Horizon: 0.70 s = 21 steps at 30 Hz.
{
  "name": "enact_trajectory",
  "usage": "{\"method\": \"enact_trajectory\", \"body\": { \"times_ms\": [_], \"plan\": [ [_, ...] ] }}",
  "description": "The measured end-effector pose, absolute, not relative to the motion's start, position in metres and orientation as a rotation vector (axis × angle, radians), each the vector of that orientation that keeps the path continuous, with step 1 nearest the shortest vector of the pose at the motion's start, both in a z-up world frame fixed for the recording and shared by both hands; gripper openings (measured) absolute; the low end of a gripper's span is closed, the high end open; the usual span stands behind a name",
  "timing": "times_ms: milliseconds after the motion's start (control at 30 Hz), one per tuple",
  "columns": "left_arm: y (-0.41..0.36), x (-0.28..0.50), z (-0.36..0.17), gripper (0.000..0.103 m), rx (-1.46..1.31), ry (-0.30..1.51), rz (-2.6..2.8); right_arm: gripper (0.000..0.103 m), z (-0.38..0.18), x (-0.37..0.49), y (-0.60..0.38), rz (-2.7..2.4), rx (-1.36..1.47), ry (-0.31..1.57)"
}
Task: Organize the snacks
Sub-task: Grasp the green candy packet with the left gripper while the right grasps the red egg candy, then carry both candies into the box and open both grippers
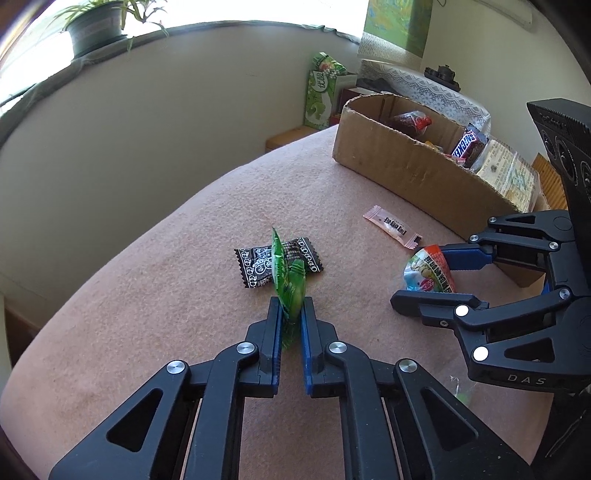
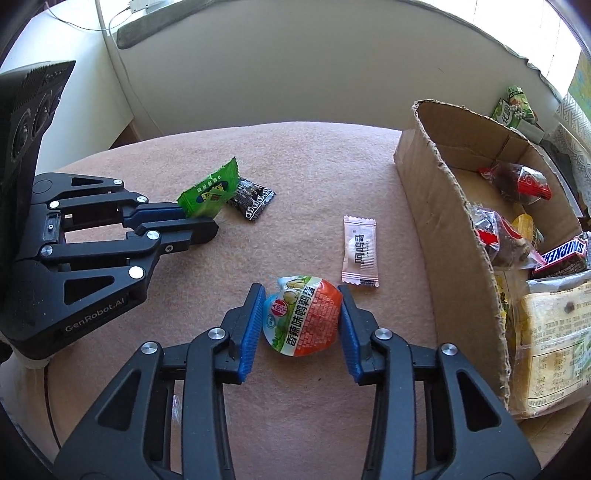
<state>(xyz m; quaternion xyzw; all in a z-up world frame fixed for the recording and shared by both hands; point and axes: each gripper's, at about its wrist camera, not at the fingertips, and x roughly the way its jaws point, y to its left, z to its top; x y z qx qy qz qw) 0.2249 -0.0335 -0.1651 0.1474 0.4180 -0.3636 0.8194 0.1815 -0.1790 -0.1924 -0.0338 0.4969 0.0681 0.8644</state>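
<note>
My left gripper (image 1: 291, 308) is shut on a green snack packet (image 1: 290, 284), held upright just above the pink cloth; it also shows in the right wrist view (image 2: 208, 195). My right gripper (image 2: 303, 295) is shut on a round orange-and-white egg snack pack (image 2: 303, 319), also seen in the left wrist view (image 1: 430, 273). A black patterned packet (image 1: 258, 264) lies on the cloth behind the green one. A pink sachet (image 2: 360, 251) lies flat beside the cardboard box (image 2: 443, 221).
The cardboard box (image 1: 406, 162) at the right holds a Snickers bar (image 2: 565, 253), dark red-labelled packs (image 2: 521, 182) and a large clear bag (image 2: 554, 339). A green carton (image 1: 321, 92) stands past the table's far edge. A potted plant (image 1: 94, 26) sits on the windowsill.
</note>
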Motion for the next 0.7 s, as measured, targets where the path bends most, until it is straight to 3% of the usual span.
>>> {"method": "enact_trajectory", "body": {
  "times_ms": [700],
  "plan": [
    [-0.023,0.217,-0.166,0.005,0.236,0.922,-0.774,0.033,-0.185,0.176,-0.206,0.171,-0.016,1.023]
  ]
}}
